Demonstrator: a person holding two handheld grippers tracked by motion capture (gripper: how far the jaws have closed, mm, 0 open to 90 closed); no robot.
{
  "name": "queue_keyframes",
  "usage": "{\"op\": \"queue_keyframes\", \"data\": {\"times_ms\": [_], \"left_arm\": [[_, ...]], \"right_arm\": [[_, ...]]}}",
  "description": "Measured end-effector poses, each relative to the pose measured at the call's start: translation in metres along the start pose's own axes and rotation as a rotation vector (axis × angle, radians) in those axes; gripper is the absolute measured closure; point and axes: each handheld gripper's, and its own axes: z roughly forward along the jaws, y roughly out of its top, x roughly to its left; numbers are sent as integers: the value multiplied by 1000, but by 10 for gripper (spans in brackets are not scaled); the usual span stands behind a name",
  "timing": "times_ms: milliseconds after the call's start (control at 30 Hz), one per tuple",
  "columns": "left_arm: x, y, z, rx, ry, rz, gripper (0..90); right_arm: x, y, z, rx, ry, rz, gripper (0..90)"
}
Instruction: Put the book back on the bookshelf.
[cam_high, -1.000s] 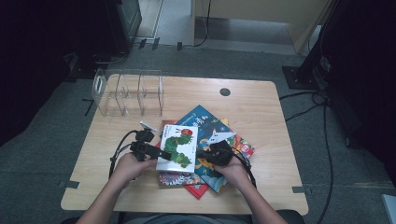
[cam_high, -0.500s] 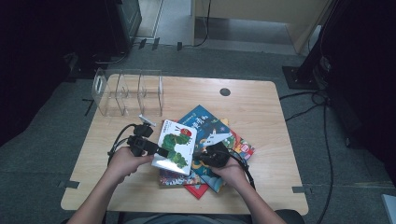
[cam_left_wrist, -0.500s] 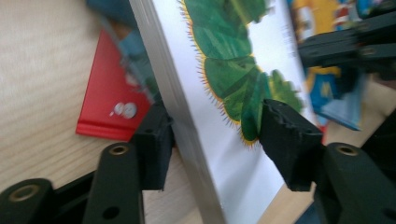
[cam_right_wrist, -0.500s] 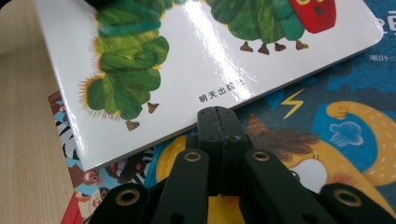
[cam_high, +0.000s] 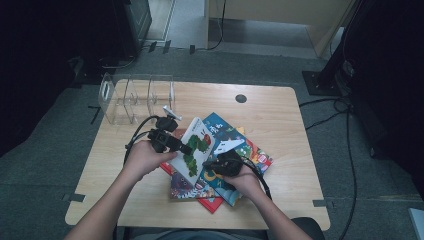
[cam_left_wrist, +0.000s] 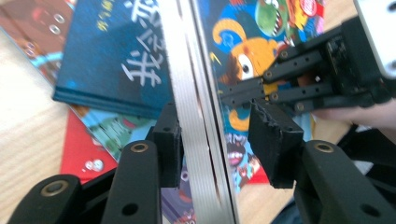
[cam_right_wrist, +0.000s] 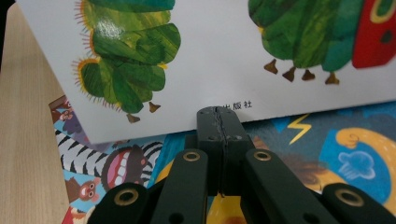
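With caterpillar book (cam_high: 196, 150) tilted up on edge over the book pile (cam_high: 235, 165) at mid worktop (cam_high: 280, 115), left tool (cam_left_wrist: 215, 135) straddling its page edge, jaws apart, only the left pad touching. Right tool (cam_right_wrist: 218, 122) pressed fully closed, tips at the cover's lower edge, no page visibly between.

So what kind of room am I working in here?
Probably a lab or studio rather than a home: a small wooden table stands alone on grey carpet, with stand bases and loose cables around it. Picture books and a clear acrylic rack look staged.
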Motion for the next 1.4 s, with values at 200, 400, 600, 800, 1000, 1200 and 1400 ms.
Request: {"op": "queue_keyframes", "data": {"times_ms": [200,400,600,800,1000,1200,1400], "left_arm": [[-7,13,7,15,5,15,619],[-18,22,17,37,40,60,679],[-20,28,27,44,86,124,733],[-11,29,22,42,92,128,773],[0,28,10,15,95,96,774],[7,24,-3,-27,128,88,773],[16,22,-17,-54,135,55,773]], "right_arm": [[-1,6,6,12,3,-23,891],[-2,9,8,17,0,-49,891],[-2,10,10,15,2,-49,857],[-2,10,7,20,-27,-79,790],[-5,8,2,15,-63,-92,689],[-8,6,2,-3,-76,-81,628],[-8,3,3,-31,-107,-119,589]]}}
